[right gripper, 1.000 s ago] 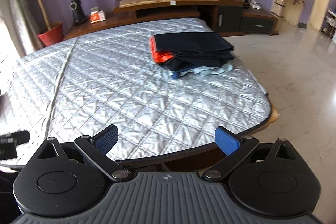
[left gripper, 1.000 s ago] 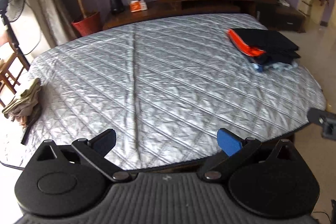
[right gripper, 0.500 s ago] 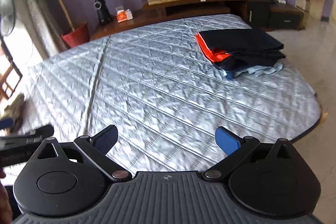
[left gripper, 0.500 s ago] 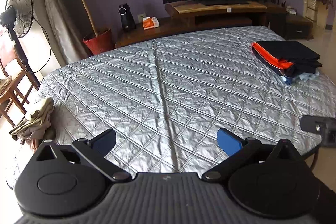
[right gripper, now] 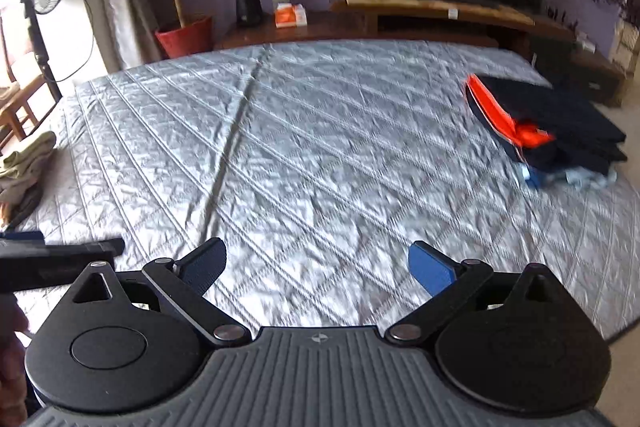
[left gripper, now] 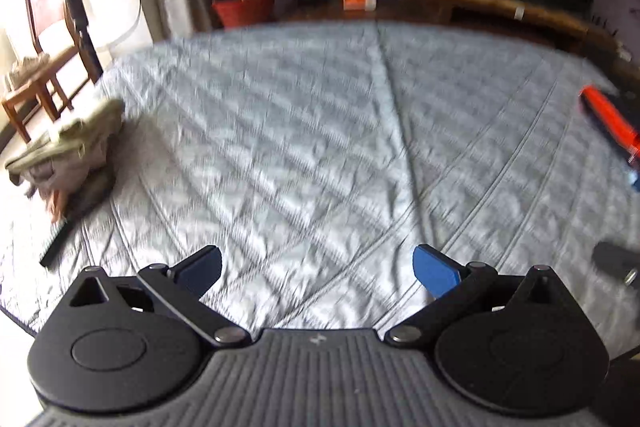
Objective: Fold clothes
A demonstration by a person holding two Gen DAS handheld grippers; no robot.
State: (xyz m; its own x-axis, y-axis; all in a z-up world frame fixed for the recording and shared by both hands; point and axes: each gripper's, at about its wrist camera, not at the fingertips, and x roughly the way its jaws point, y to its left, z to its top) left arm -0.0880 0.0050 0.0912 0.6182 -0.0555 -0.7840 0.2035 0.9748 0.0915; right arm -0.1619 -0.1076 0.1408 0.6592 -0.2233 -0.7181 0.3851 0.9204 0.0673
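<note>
Change: both views have swung left; the unfolded clothes (left gripper: 64, 155) now sit mid-left, long axis tilted up-right.
Folded stack (right gripper: 548, 131): right edge.
Left gripper (left gripper: 316, 269): spread, empty.
Right gripper (right gripper: 318, 267): spread, empty.

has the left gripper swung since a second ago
Yes. The left gripper has turned to its left: in its own view the red plant pot slid from the left edge toward centre, and the folded stack went to the right edge.

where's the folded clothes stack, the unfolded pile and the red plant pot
folded clothes stack (right gripper: 568, 123): right wrist view, dark top layer
unfolded pile (left gripper: 68, 147): left wrist view, beige top garment
red plant pot (right gripper: 185, 37): right wrist view, front wall
</note>
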